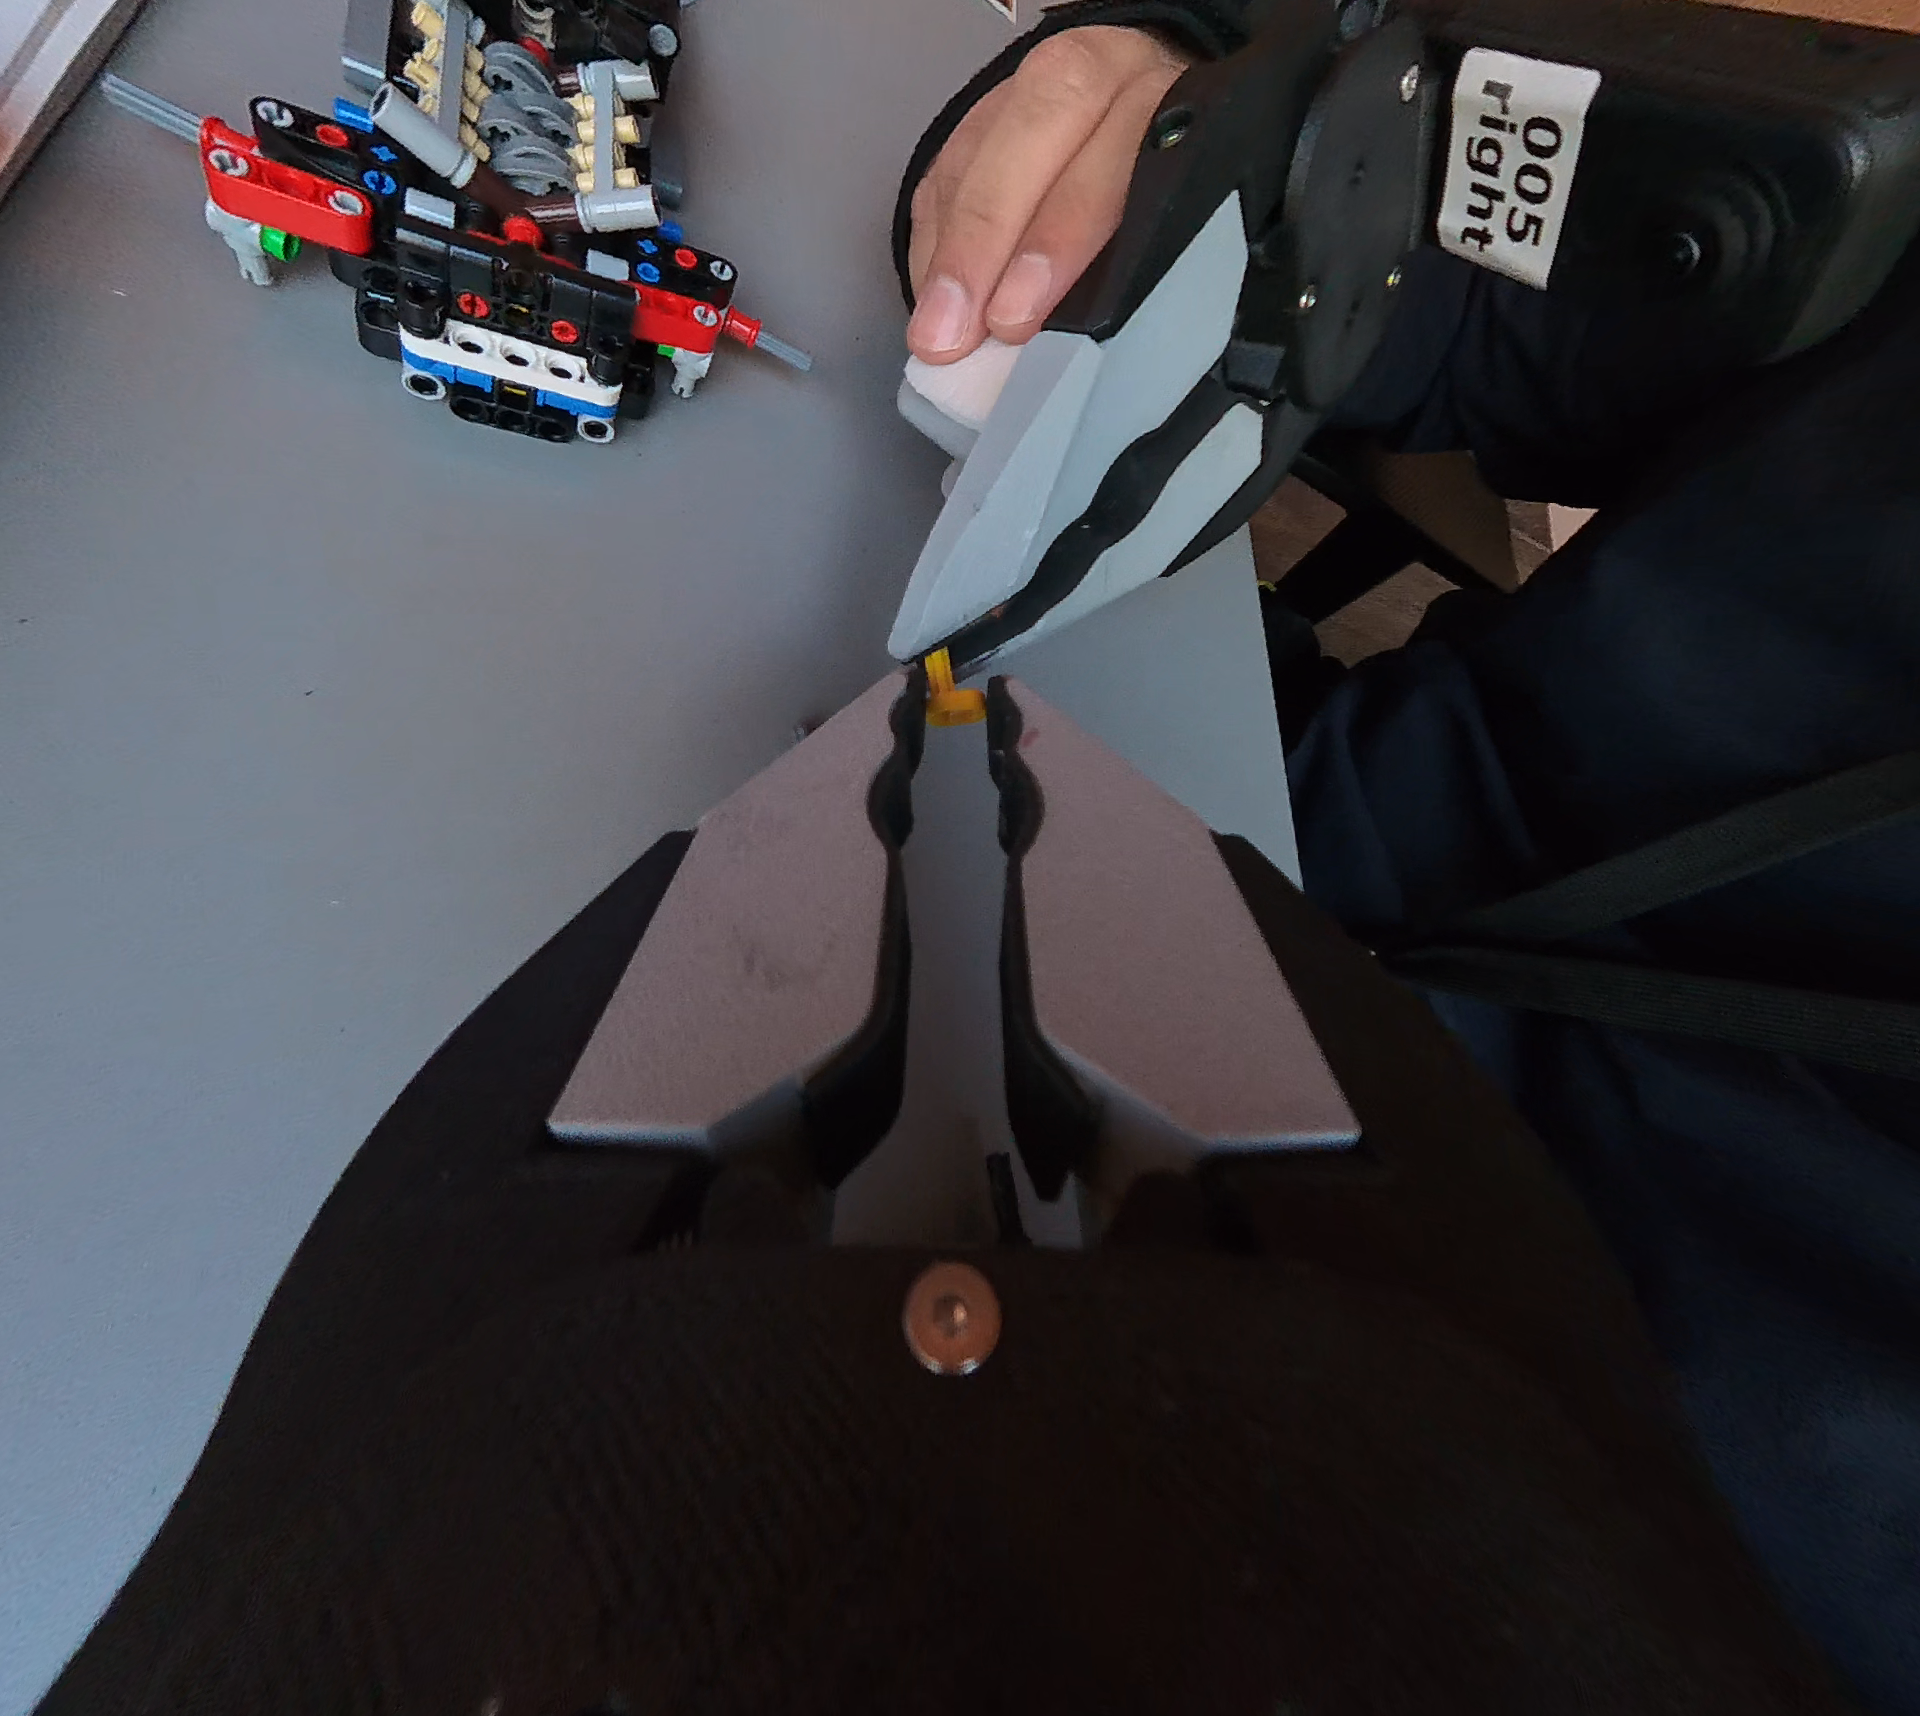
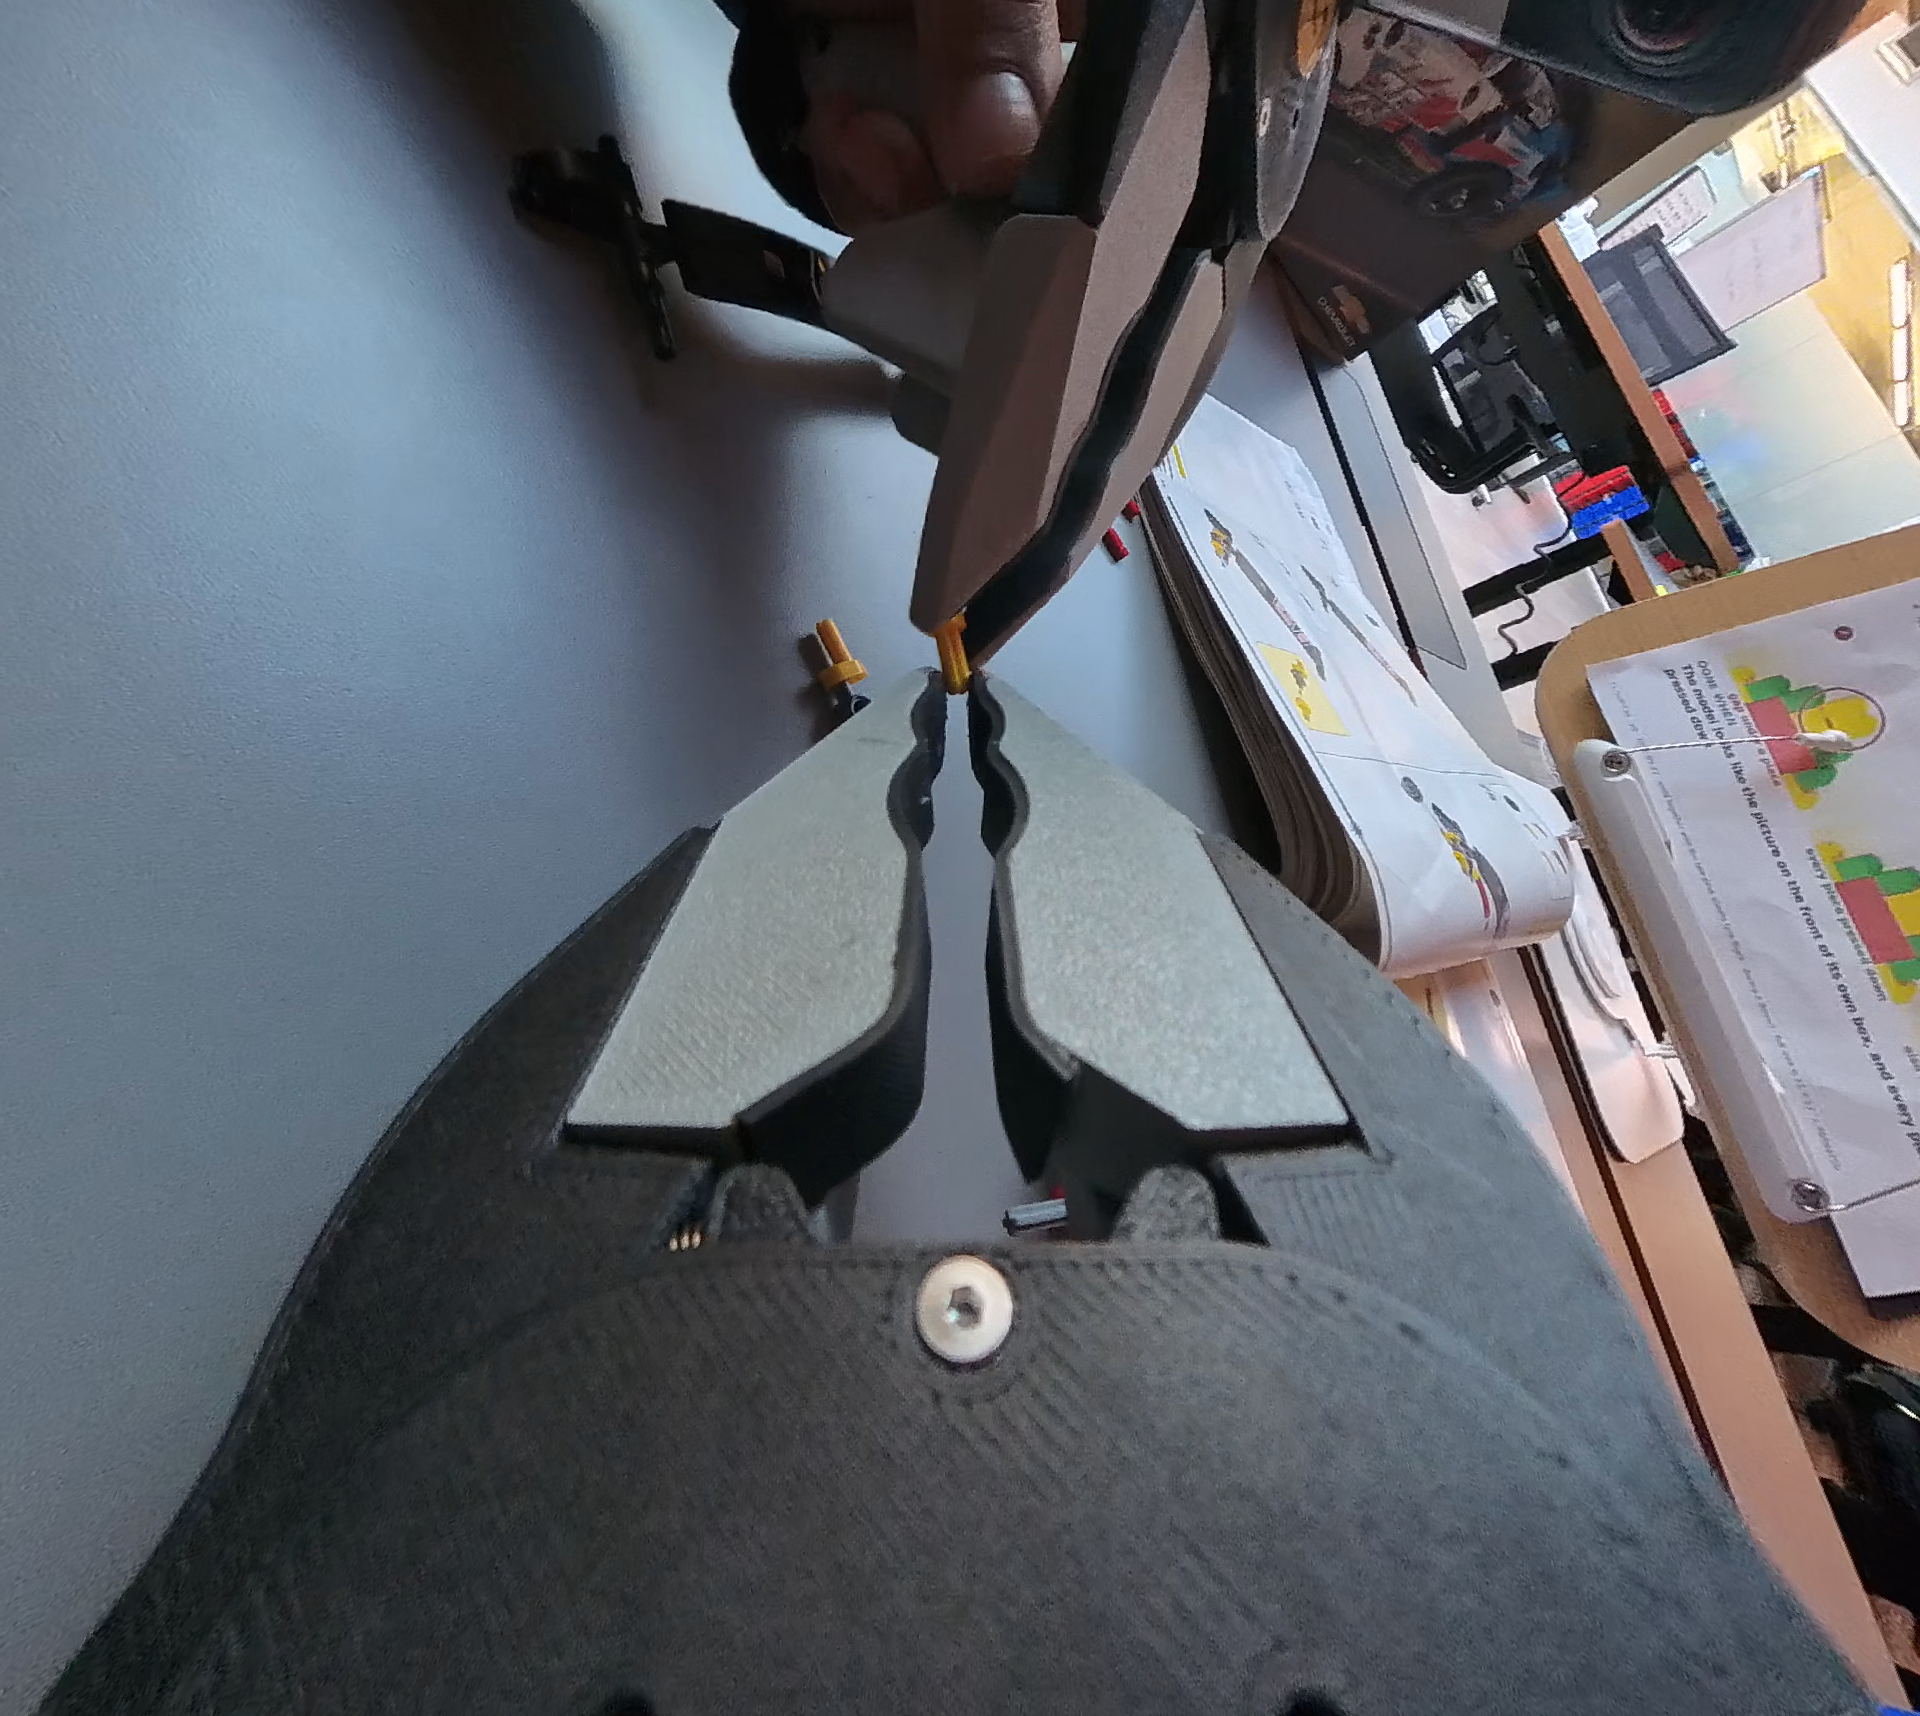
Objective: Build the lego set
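Note:
A small yellow pin (image 1: 951, 702) hangs above the grey table (image 1: 416, 731) between the two grippers, which meet tip to tip. My left gripper (image 1: 953, 702) is shut on the pin's wide flanged end. My right gripper (image 2: 954, 687) is shut on the pin's thin stem (image 2: 952, 656). In the left wrist view the right gripper (image 1: 932, 656) comes in from the upper right. In the right wrist view the left gripper (image 2: 951, 624) comes down from above. A person's hand (image 1: 997, 212) holds the right gripper.
A second yellow pin (image 2: 836, 658) lies on the table just left of my right fingertips. A partly built brick vehicle model (image 1: 499, 139) stands at the far left. An open instruction booklet (image 2: 1351, 731) lies to the right. A black part (image 2: 623, 243) lies farther off. Left and right tips are no more than a few centimetres apart.

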Action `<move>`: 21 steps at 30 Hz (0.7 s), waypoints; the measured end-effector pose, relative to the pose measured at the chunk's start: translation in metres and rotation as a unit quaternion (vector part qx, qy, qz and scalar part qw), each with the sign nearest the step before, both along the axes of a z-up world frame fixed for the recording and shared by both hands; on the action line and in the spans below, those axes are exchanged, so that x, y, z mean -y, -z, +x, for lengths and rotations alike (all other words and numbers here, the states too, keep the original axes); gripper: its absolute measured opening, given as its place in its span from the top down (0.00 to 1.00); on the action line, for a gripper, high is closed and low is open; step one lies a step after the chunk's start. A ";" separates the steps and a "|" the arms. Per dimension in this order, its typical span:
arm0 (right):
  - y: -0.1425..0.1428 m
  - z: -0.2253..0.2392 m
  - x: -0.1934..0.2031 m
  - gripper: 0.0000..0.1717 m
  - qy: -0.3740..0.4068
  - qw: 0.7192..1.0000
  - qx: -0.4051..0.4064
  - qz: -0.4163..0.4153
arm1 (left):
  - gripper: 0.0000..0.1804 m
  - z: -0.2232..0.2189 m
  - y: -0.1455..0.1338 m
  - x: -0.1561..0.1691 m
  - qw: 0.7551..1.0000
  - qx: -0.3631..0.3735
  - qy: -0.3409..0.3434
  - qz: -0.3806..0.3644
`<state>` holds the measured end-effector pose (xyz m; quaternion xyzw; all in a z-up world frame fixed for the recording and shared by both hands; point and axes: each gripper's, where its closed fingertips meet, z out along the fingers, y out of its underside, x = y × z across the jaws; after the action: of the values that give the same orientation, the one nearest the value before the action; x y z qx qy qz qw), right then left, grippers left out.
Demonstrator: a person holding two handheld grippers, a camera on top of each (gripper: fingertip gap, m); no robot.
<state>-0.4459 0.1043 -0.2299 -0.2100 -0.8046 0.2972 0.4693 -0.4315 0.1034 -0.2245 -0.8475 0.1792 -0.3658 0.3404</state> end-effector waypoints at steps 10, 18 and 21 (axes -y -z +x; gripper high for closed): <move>-0.004 -0.003 -0.014 0.99 0.022 0.996 0.025 -0.079 | 0.89 -0.011 0.004 -0.005 0.999 0.026 -0.017 -0.017; 0.007 -0.006 -0.036 0.99 0.071 0.962 0.138 -0.224 | 0.85 -0.022 0.035 0.008 0.991 -0.121 0.011 -0.046; -0.002 -0.001 -0.033 0.99 0.047 0.927 0.174 -0.328 | 0.87 -0.019 0.044 0.012 0.985 -0.163 0.027 -0.046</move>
<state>-0.4469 0.1372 -0.2281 -0.4383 -0.7201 0.4811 0.2406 -0.4500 0.0912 -0.2689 -0.9054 0.2383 -0.2392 0.2572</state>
